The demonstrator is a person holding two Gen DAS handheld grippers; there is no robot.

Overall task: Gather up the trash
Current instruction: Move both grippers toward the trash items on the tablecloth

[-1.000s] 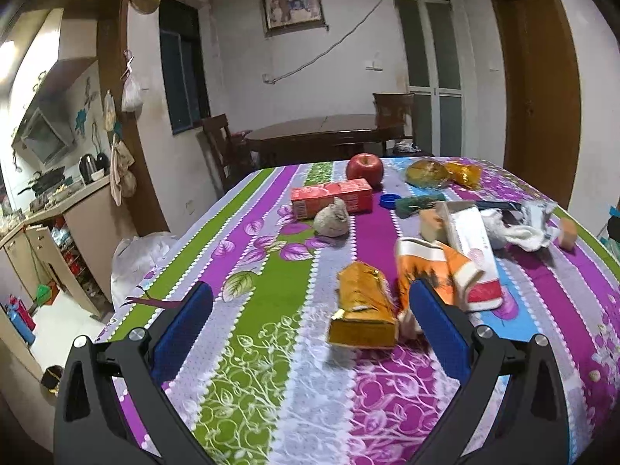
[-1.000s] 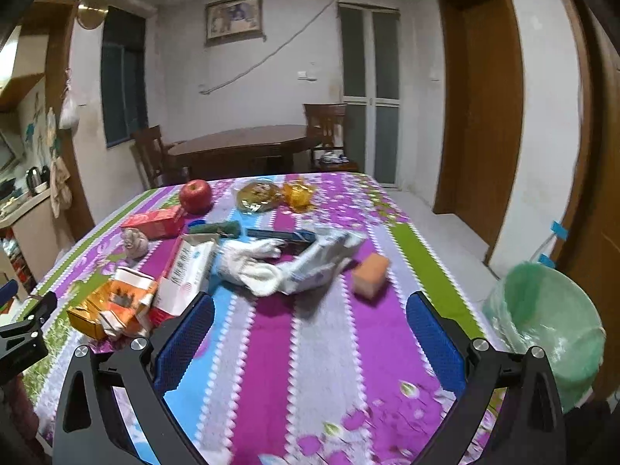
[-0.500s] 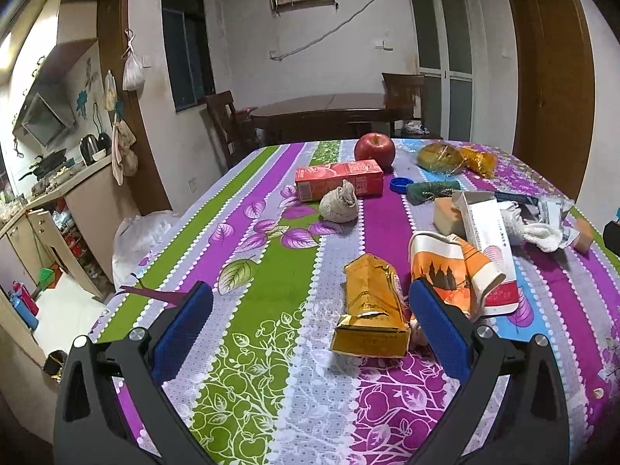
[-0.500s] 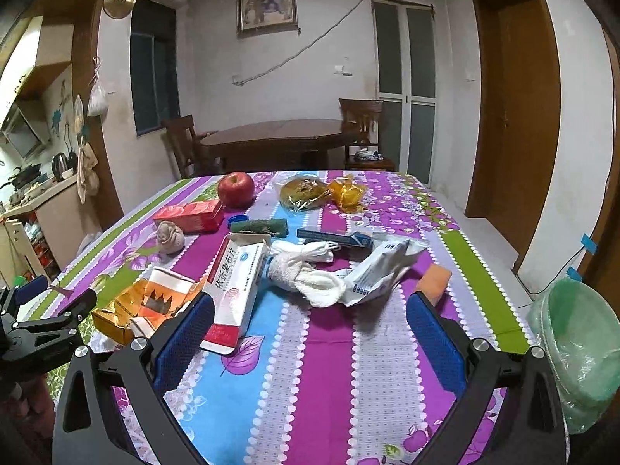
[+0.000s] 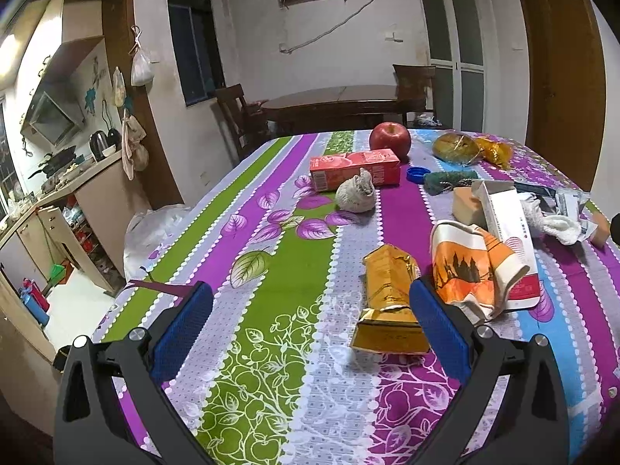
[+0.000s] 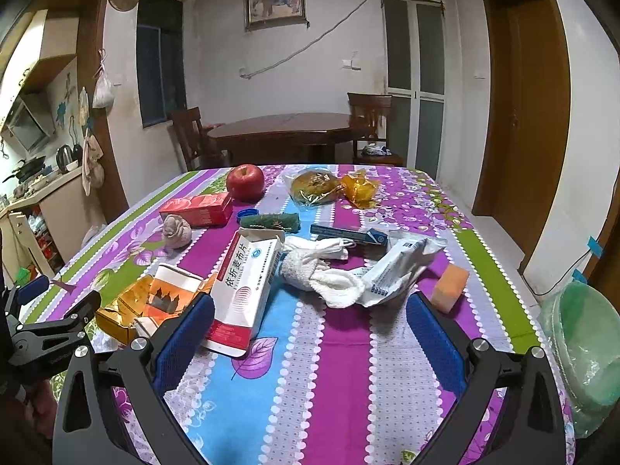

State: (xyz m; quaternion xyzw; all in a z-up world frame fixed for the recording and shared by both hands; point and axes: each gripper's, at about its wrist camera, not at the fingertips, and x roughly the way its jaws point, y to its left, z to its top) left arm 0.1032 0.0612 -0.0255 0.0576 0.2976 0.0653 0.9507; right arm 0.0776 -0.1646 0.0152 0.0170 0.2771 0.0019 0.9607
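Trash lies across a striped floral tablecloth (image 5: 271, 348). A crumpled gold wrapper (image 5: 389, 304) sits just inside the right finger of my left gripper (image 5: 310, 327), which is open and empty. Beside it lie an orange carton (image 5: 471, 267) and a white medicine box (image 6: 248, 283). My right gripper (image 6: 310, 333) is open and empty above the near table edge, with the medicine box by its left finger. Ahead of it lie white cloth (image 6: 325, 275), a white plastic packet (image 6: 399, 267) and an orange sponge (image 6: 449, 286).
Farther back are a red box (image 6: 197, 207), an apple (image 6: 245, 182), a blue cap (image 6: 246, 214), a green scrubber (image 6: 271, 221), bagged bread (image 6: 314, 186) and a grey wad (image 6: 176, 230). A green-lined bin (image 6: 585, 352) stands right of the table. The left gripper (image 6: 46, 333) shows at left.
Both grippers have pulled back and turned slightly, so the trash sits farther ahead of them. The right view swung left, leaving the bin at its edge. Both stay open.
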